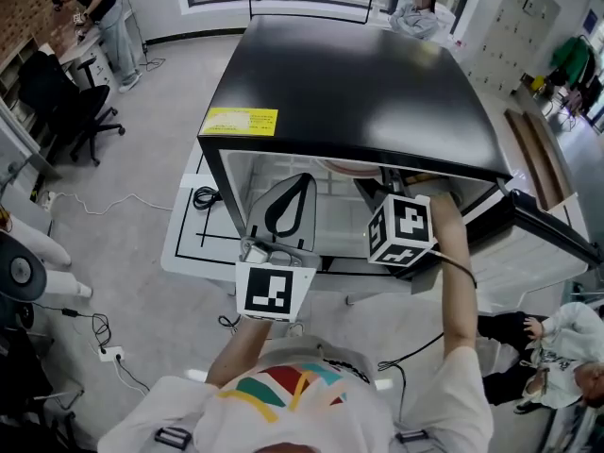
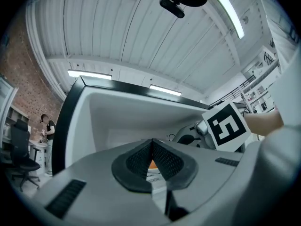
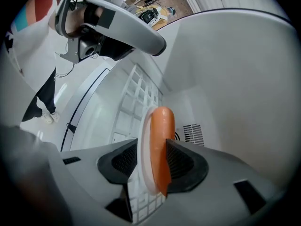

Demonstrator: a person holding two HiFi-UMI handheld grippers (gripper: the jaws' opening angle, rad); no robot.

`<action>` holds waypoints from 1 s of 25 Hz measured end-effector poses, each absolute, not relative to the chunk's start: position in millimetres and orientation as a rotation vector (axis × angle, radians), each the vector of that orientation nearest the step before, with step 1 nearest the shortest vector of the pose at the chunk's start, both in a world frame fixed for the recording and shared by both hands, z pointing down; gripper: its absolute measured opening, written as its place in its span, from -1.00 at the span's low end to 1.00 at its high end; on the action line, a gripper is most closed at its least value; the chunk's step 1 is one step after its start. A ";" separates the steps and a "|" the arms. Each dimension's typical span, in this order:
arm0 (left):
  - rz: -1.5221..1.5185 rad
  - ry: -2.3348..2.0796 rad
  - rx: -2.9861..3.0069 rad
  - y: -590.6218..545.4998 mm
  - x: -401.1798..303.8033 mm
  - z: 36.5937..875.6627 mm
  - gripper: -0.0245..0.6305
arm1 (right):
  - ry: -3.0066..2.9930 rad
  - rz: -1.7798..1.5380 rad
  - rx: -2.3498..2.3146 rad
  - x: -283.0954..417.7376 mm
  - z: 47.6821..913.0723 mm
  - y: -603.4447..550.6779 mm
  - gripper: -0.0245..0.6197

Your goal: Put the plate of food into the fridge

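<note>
The small fridge [image 1: 359, 83] has a black top and its door [image 1: 543, 229] stands swung out to the right. My right gripper [image 3: 153, 161] reaches inside, tilted on its side. A white plate [image 3: 144, 149] carrying an orange sausage [image 3: 161, 140] stands edge-on between its jaws. The left pad stands a little off the plate's rim, and the sausage lies along the right pad. In the head view only a sliver of the plate [image 1: 349, 166] shows under the fridge's top edge. My left gripper [image 2: 152, 147] is shut and empty, at the fridge's opening [image 1: 300, 182].
A white wire shelf [image 3: 136, 98] and a rear vent [image 3: 193, 133] lie behind the plate. The fridge sits on a white table [image 1: 189, 234] with a black cable [image 1: 203, 196]. An office chair [image 1: 66, 97] and people stand off to the left and right.
</note>
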State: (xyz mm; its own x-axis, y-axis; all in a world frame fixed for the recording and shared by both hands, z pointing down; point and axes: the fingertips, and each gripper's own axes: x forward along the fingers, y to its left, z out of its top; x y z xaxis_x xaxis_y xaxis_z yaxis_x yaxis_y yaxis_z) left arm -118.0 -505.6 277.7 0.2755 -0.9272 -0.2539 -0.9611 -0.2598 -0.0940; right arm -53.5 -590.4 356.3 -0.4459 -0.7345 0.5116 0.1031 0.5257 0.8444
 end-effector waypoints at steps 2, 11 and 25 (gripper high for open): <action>0.220 1.743 -2.319 -503.0 -115.9 276.3 -0.91 | -1.793 -1.052 0.524 -50.6 356.6 -589.4 -0.48; 0.245 1.729 -2.338 -491.9 -112.8 268.4 -0.91 | -1.883 -0.880 0.467 -50.1 355.5 -571.2 -0.46; 0.281 1.717 -2.329 -476.2 -105.4 257.3 -0.91 | -2.092 -0.747 0.413 -54.2 343.5 -555.0 -0.43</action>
State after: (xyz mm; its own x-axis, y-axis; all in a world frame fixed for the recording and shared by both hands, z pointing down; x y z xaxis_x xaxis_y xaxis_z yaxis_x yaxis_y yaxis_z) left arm -105.4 -476.2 257.3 0.2937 -0.9110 -0.2897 -0.9558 -0.2848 -0.0734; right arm -54.2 -555.0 343.5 -0.5808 -0.5319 0.6163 -0.0216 0.7668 0.6415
